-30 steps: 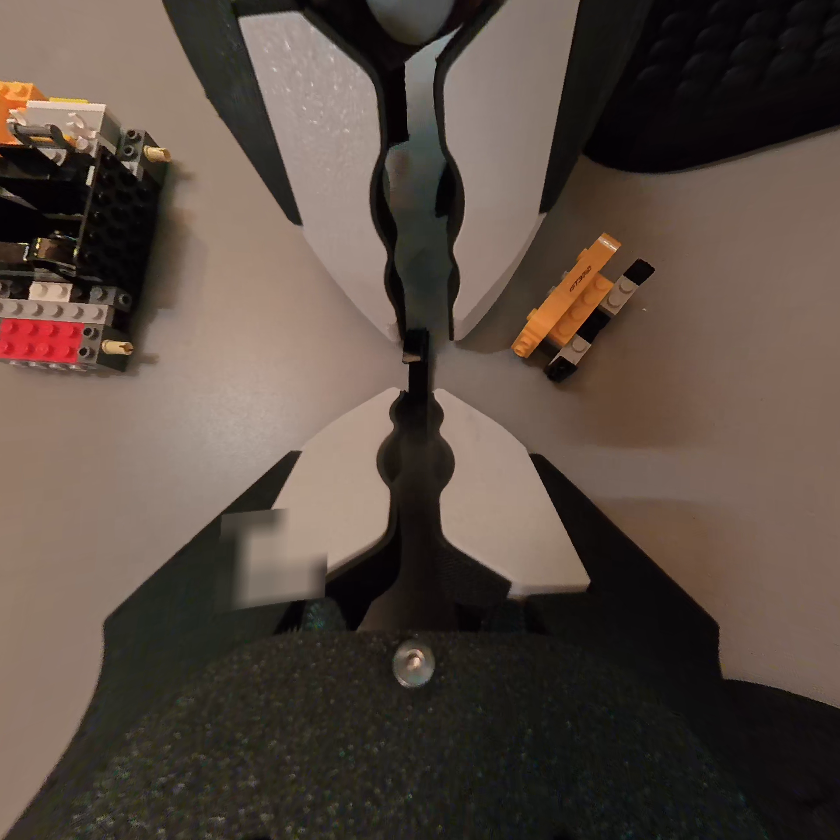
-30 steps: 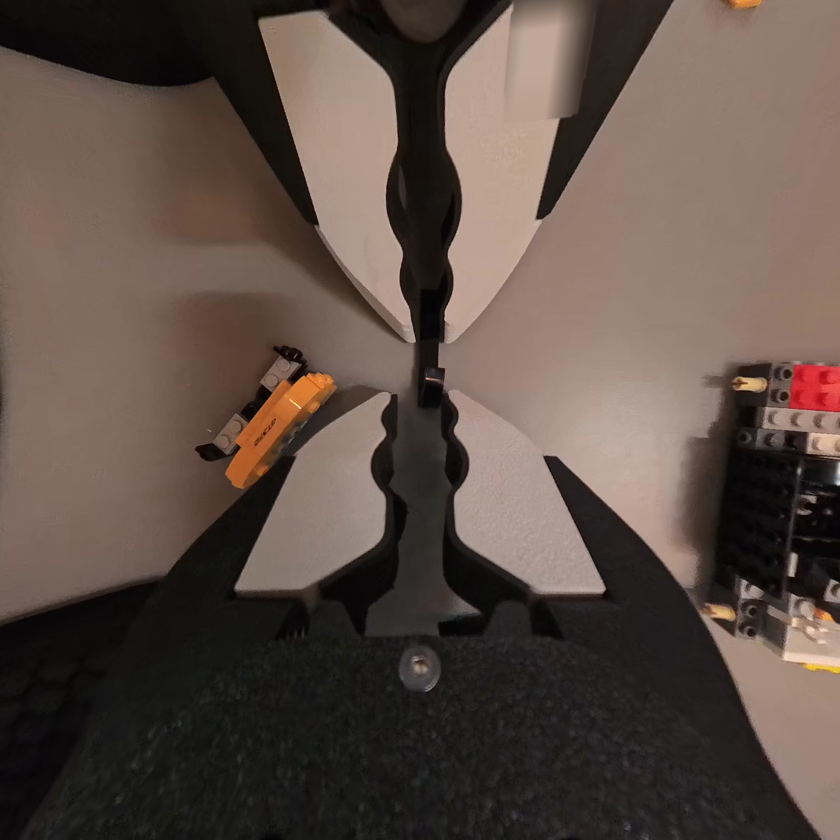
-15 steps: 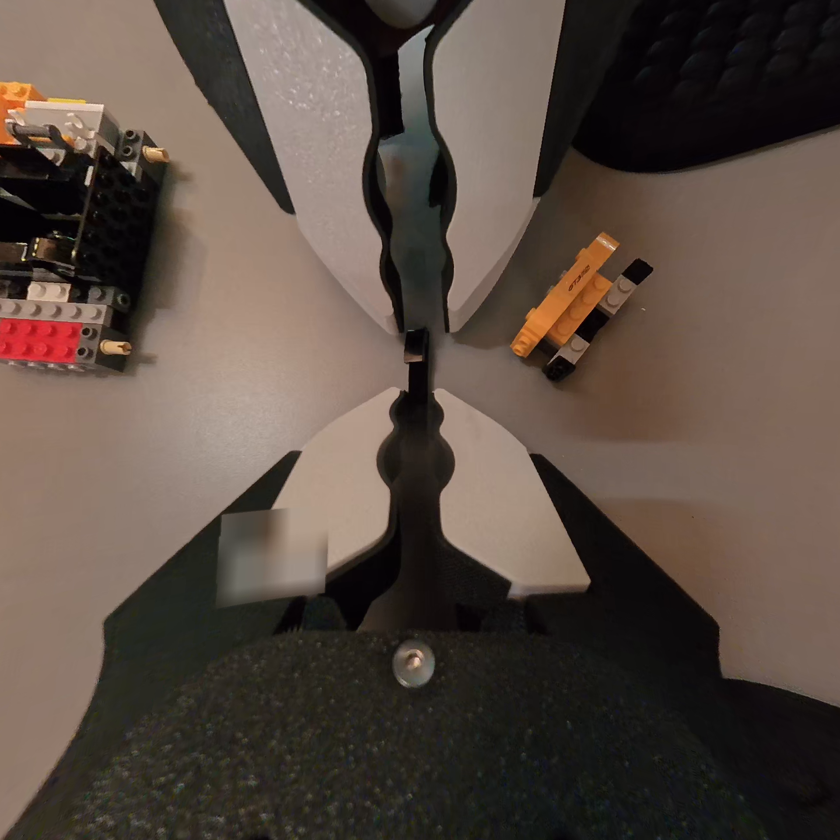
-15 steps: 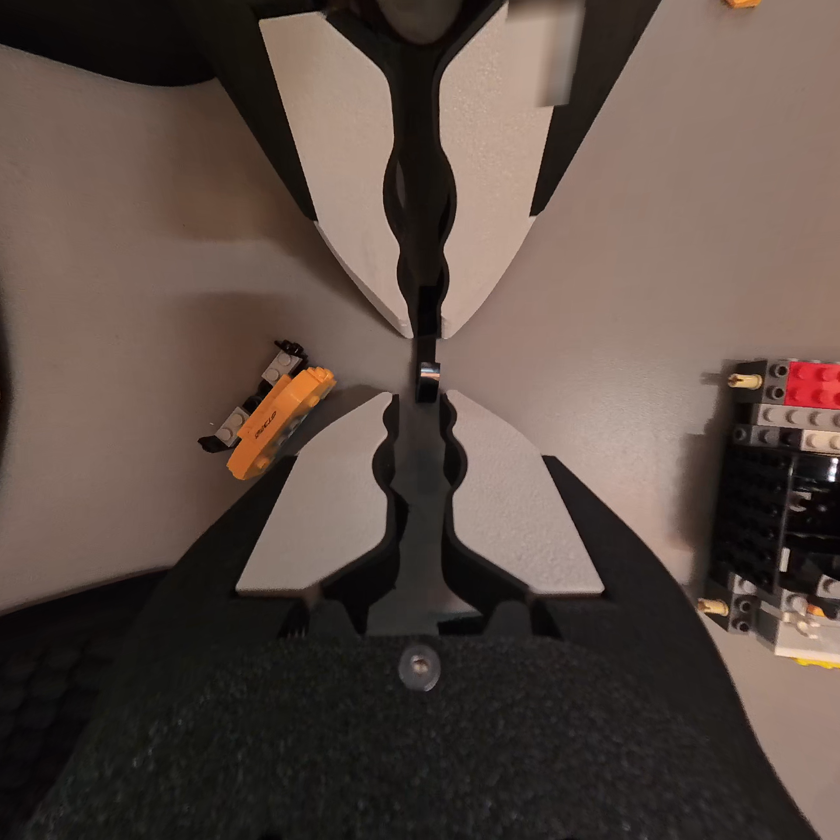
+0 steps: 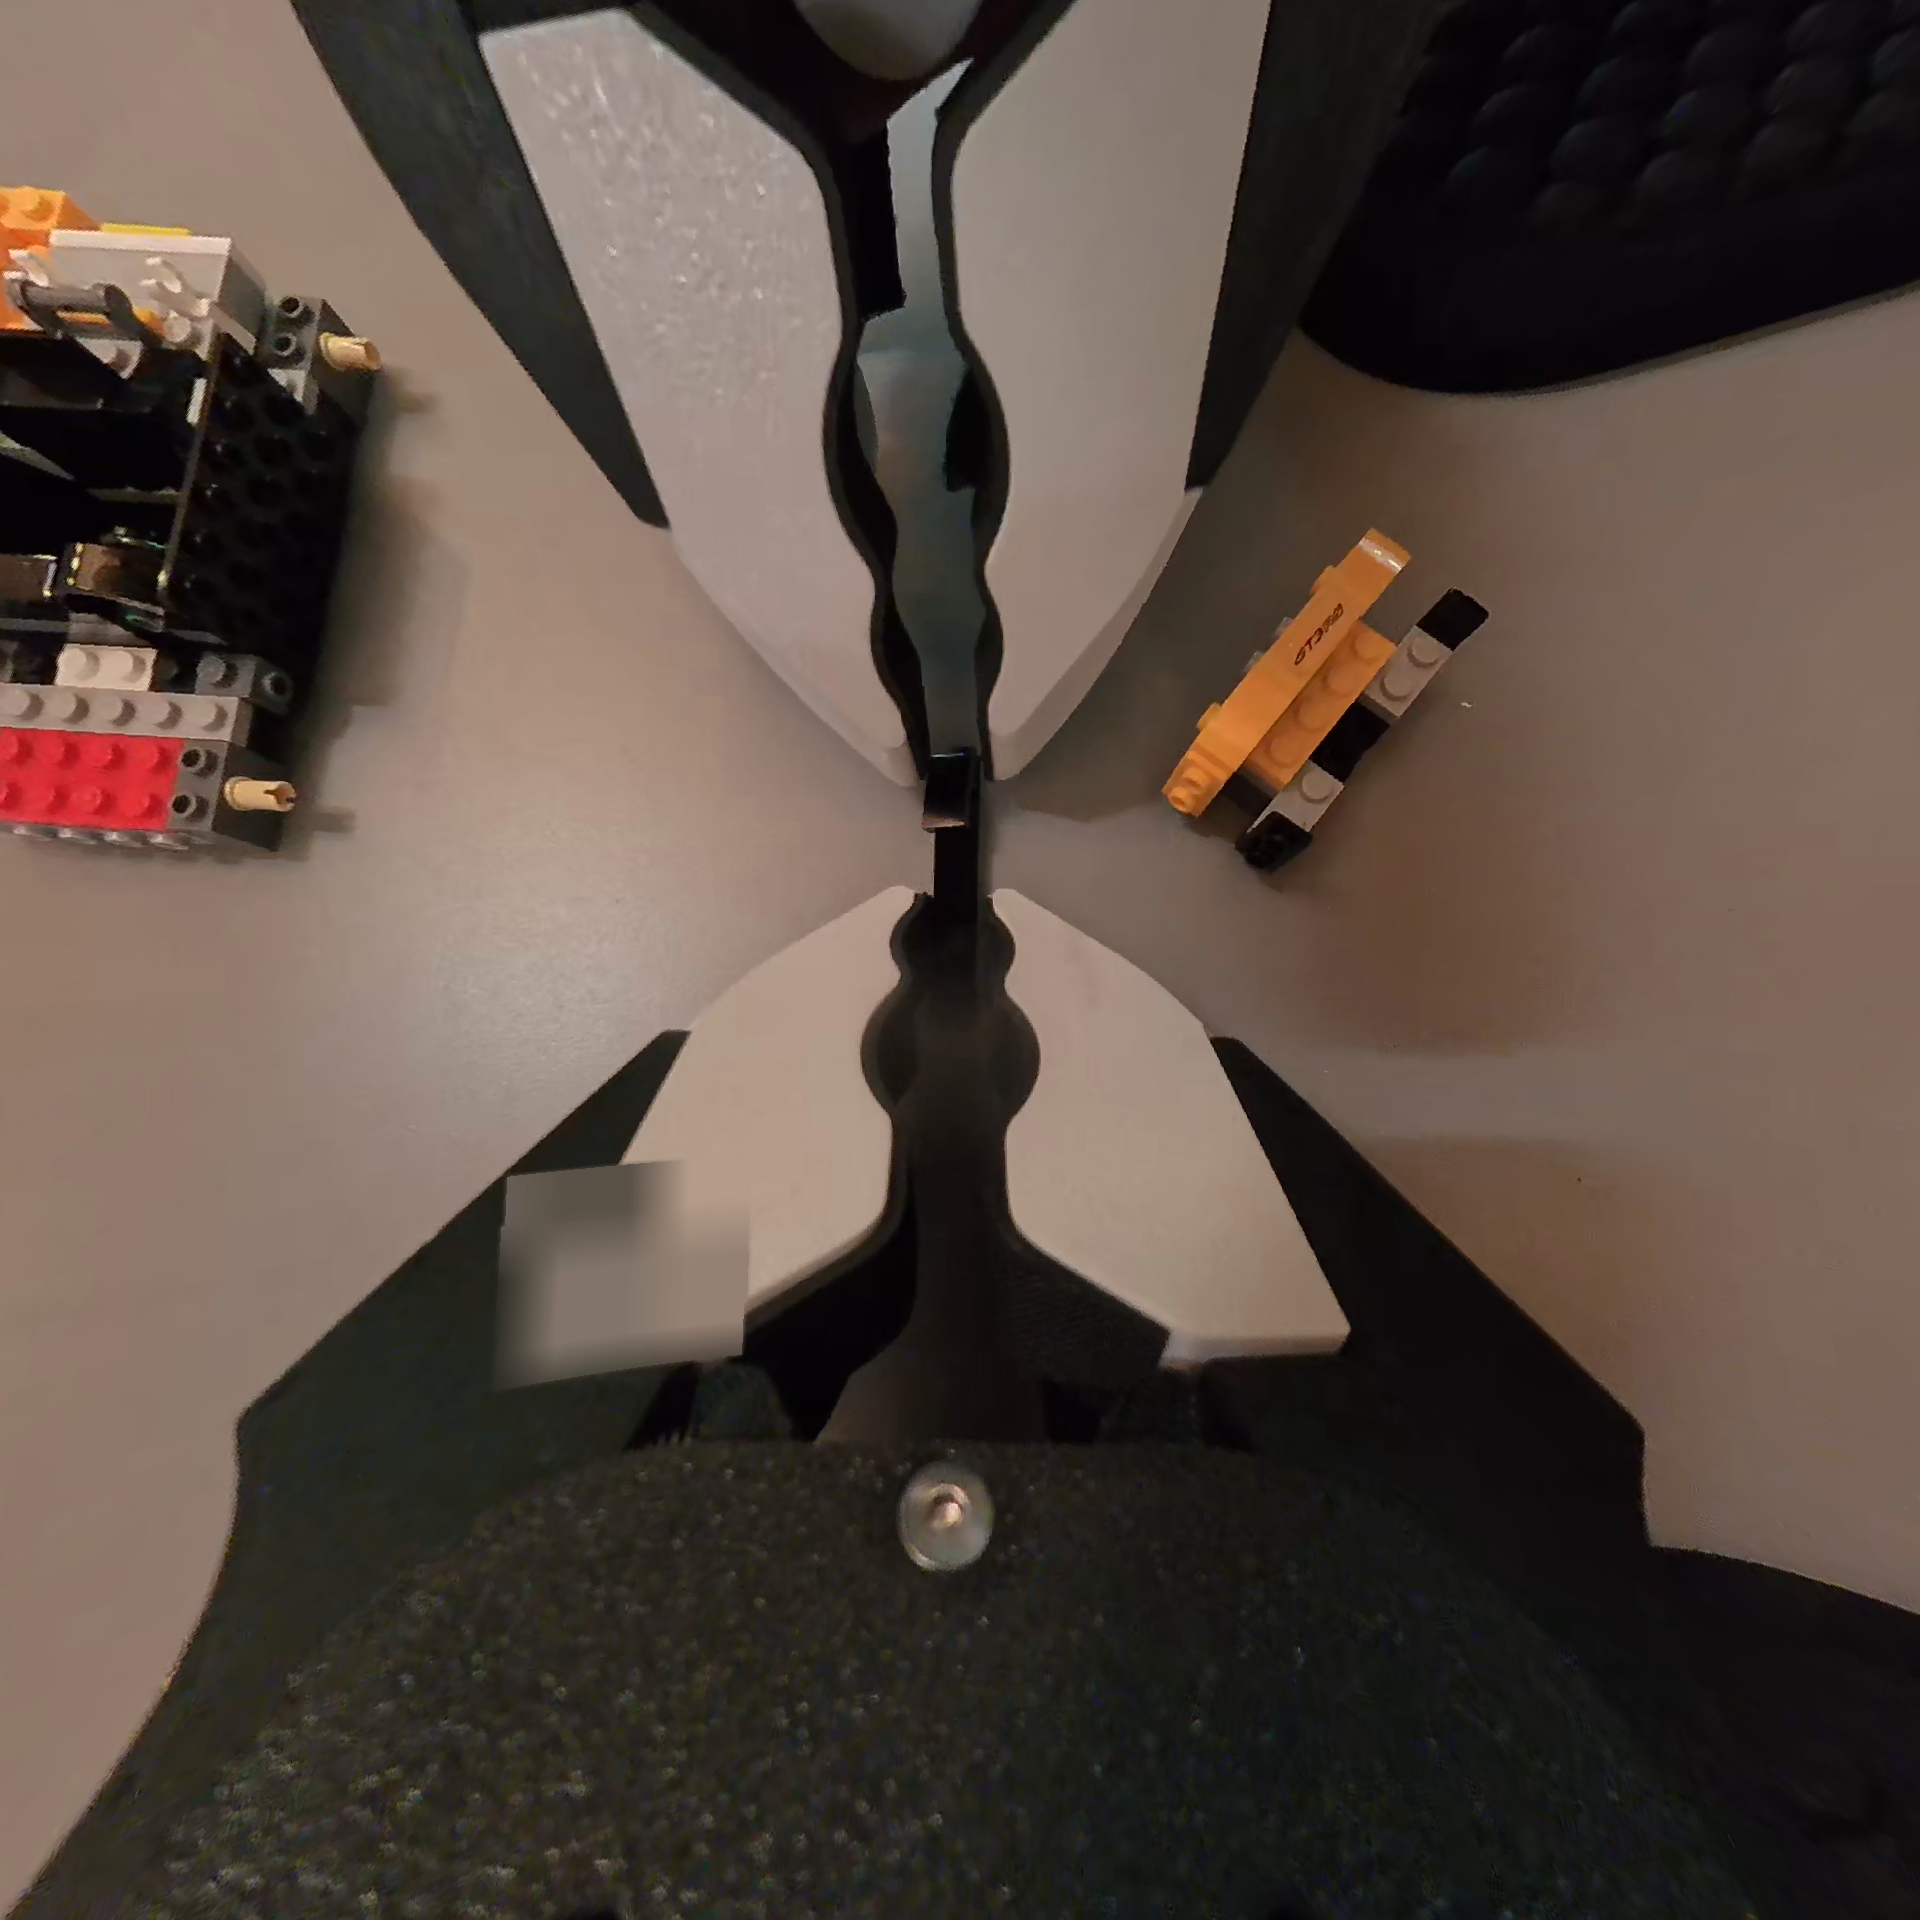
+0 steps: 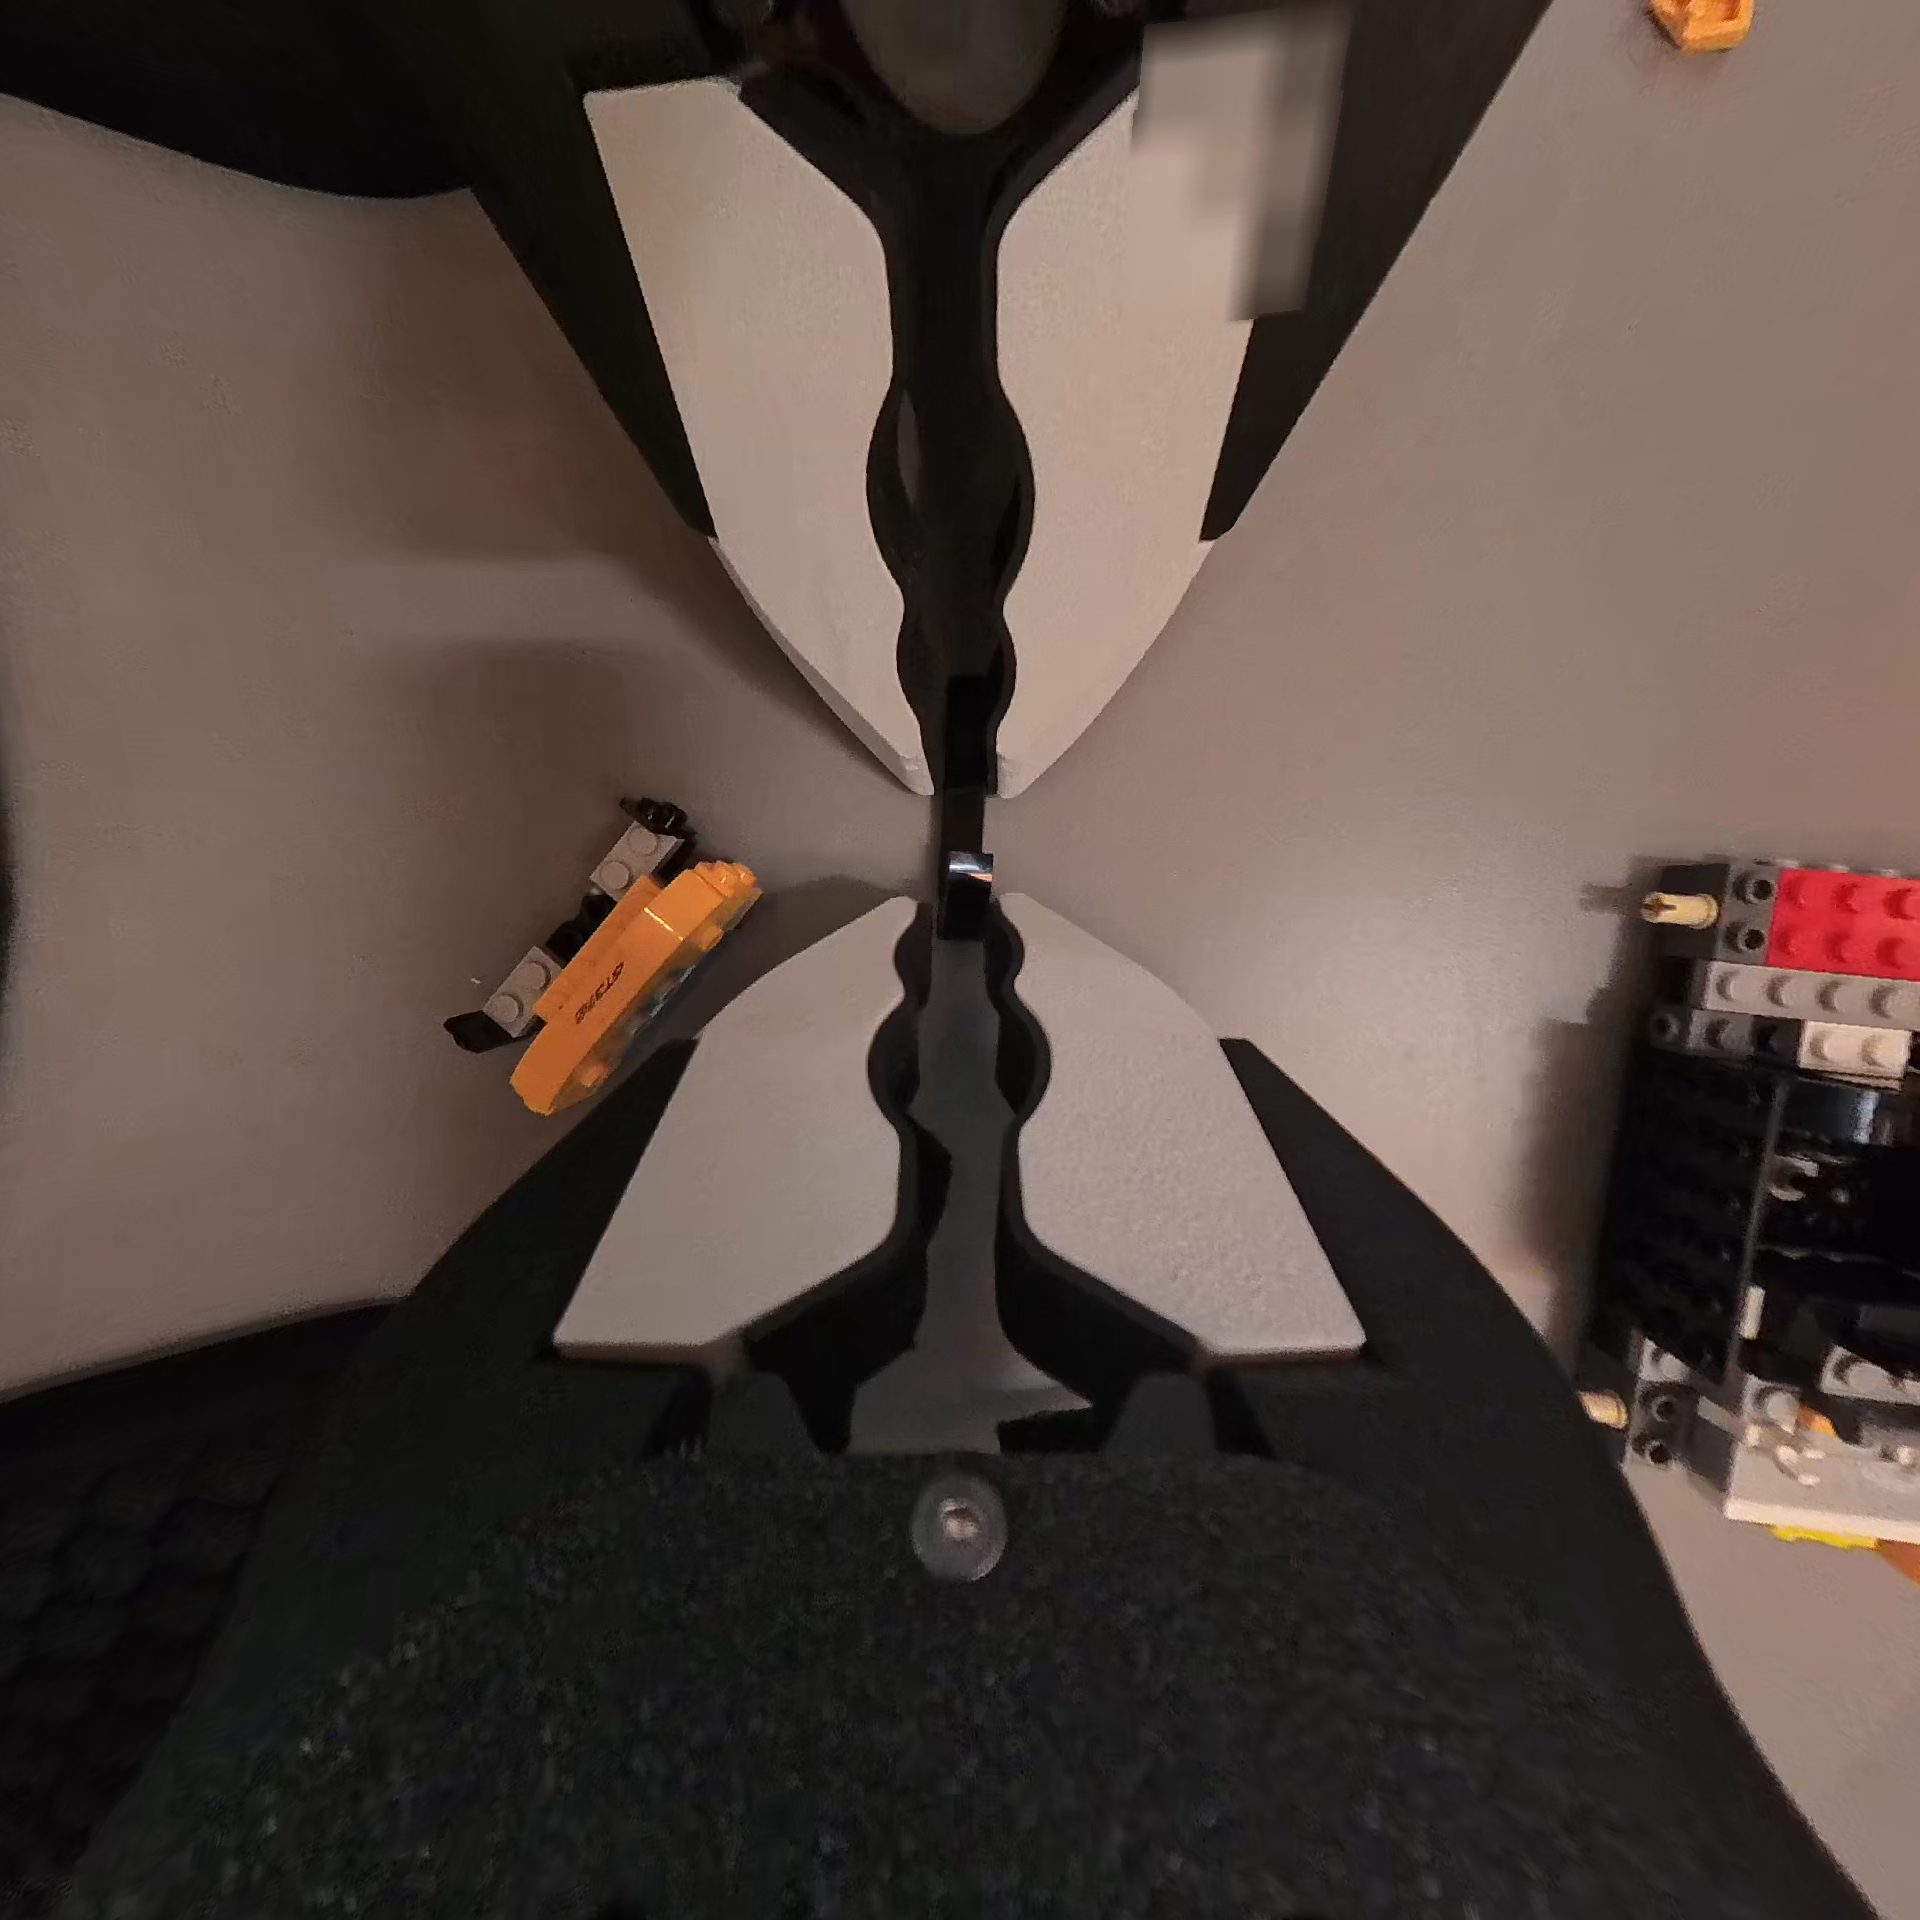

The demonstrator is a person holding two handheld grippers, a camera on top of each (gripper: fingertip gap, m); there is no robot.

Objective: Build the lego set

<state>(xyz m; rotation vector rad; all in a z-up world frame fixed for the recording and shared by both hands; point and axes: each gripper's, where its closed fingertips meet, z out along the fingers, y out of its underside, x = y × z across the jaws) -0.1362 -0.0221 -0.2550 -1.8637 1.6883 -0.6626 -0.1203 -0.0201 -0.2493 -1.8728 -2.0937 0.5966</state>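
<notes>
The two grippers meet tip to tip over a grey table. In the left wrist view the left gripper sits closest, its white fingers drawn nearly together and pinching a slim black lego piece that sticks out past the tips. Straight beyond, the right gripper comes in from the far side, its fingers likewise narrowed onto the far end of a small black piece; whether that is one part or two parts being joined cannot be told.

The right wrist view shows the same from the other side: a glossy black piece at the tips of the right gripper, and the left gripper facing it with a black part clamped between its narrow fingers.

Farther out on the table, to the right in the left wrist view, lies a small orange, grey and black lego assembly, apart from both grippers. Well to the left sits the larger car body, mostly black with grey, white, orange and red bricks and tan pins sticking out of its side. At the far right is a dark padded mat. A tiny orange piece lies at the top edge of the right wrist view.
</notes>
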